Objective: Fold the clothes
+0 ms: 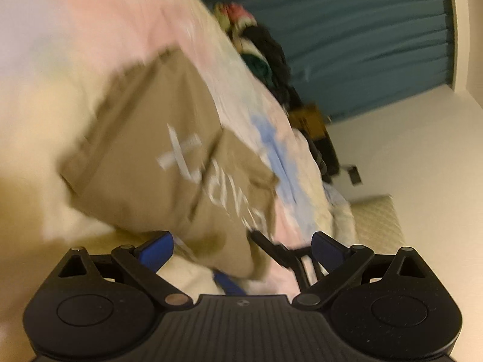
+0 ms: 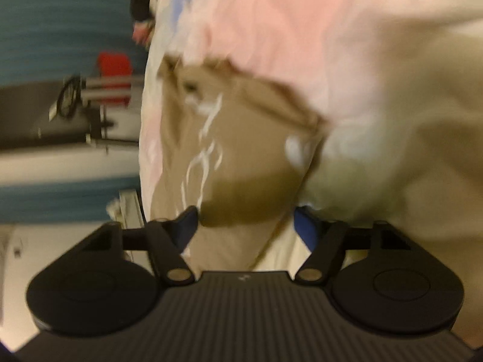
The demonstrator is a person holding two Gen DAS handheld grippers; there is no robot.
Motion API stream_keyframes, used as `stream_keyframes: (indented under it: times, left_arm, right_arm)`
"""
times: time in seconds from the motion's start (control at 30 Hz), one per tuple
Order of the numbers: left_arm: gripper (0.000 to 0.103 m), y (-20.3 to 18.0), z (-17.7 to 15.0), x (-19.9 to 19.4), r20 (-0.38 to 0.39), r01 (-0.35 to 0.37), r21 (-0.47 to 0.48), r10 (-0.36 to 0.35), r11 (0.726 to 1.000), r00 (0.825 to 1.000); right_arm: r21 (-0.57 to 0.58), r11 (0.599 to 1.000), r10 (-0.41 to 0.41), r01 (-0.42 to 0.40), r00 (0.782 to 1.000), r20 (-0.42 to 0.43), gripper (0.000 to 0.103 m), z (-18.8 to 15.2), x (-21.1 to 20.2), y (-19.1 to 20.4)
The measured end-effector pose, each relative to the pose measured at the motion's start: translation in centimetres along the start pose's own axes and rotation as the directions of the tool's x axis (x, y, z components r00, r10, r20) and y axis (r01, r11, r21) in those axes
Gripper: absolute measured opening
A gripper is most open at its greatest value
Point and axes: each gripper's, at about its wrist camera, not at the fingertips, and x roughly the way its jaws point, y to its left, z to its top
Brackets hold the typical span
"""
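A tan garment (image 1: pixel 169 150) with white lettering lies partly folded on a pale pink and cream bed cover (image 1: pixel 75 30). Both views are blurred by motion. My left gripper (image 1: pixel 241 247) is open, its blue-padded fingers apart over the garment's near edge. The other gripper's black and blue parts (image 1: pixel 280 253) show between them. In the right wrist view the same tan garment (image 2: pixel 241 157) lies ahead, its near edge between the fingers of my right gripper (image 2: pixel 246 220), which stands open. Neither gripper visibly holds cloth.
A pile of dark and coloured clothes (image 1: pixel 259 51) lies at the bed's far edge. A teal curtain (image 1: pixel 377 30) hangs behind. A red object (image 2: pixel 116 66) and metal furniture (image 2: pixel 90 114) stand beside the bed.
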Motion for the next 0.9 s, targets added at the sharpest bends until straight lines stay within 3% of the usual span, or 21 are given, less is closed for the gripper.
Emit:
stream_keyframes:
  times: [0.13,0.23,0.33,0.5,0.63,0.77,0.9]
  left_arm:
    - [0.098,1.2,-0.8,3.7,-0.109,0.093,-0.103,-0.104,0.99,0.989]
    - [0.097,2.2,-1.3,5.6,-0.131,0.106,-0.161,-0.128,0.981,0.983]
    - [0.09,3.8,-1.2,6.1,-0.092,0.084,-0.237,-0.108,0.968,0.99]
    - [0.073,6.6,-1.3,3.7,0.056,0.097,-0.398,-0.081,0.912,0.995]
    - [0.06,7.4,-1.2,2.2,0.13,0.086,-0.429,-0.033,0.899,0.991]
    - [0.05,7.0,-1.4,2.1,0.141,0.062,-0.416,-0.003,0.907,0.99]
    - [0.044,5.5,-2.0,1.9,0.154,0.059,-0.349,-0.005,0.935,0.988]
  right_arm:
    - [-0.049,0.999,-0.01,0.012,0.999,0.038,0.034,-0.3,0.2,1.1]
    - [-0.12,0.993,0.019,-0.012,0.998,0.058,0.021,-0.9,-0.7,2.4]
    - [-0.155,0.985,0.084,-0.075,0.995,0.058,0.018,-0.9,-1.6,3.1]
    - [-0.205,0.971,0.141,-0.123,0.987,0.072,0.016,-0.4,-2.9,4.3]
    - [-0.207,0.97,0.145,-0.126,0.986,0.077,0.016,0.2,-3.1,4.4]
    - [-0.178,0.976,0.141,-0.126,0.987,0.078,0.016,0.5,-3.6,4.2]
    - [-0.161,0.978,0.149,-0.133,0.985,0.09,0.016,0.5,-5.0,4.1]
